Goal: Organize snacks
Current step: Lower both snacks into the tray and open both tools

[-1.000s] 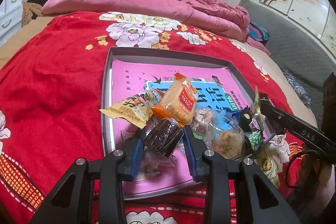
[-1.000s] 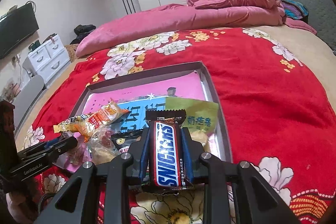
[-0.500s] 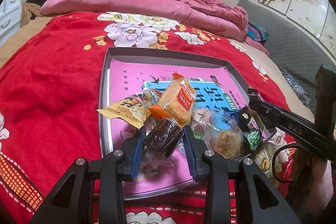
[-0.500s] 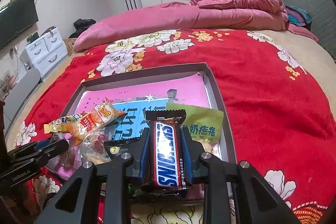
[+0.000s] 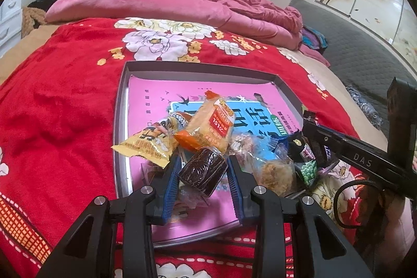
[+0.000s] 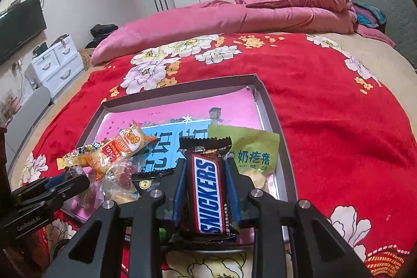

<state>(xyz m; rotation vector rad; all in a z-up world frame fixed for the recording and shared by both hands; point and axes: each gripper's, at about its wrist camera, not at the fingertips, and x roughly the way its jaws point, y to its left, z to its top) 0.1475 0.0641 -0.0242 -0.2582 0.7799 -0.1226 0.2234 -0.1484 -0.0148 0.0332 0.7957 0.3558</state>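
The left tongs are clamped on 1 dark brown wrapped cake above the near end of the tray. The right tongs grip 1 Snickers bar over the tray's near right corner, beside 1 green packet.

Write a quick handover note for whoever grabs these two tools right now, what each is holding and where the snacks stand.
Left tool: shut on the dark brown wrapped cake, above the tray's near end.
Right tool: shut on the Snickers bar, over the tray's near right corner.
Gray tray sits on the red blanket; the orange packet, yellow packet and green packet lie at its near end.
Done: those snacks are in.
Left: place both held snacks.
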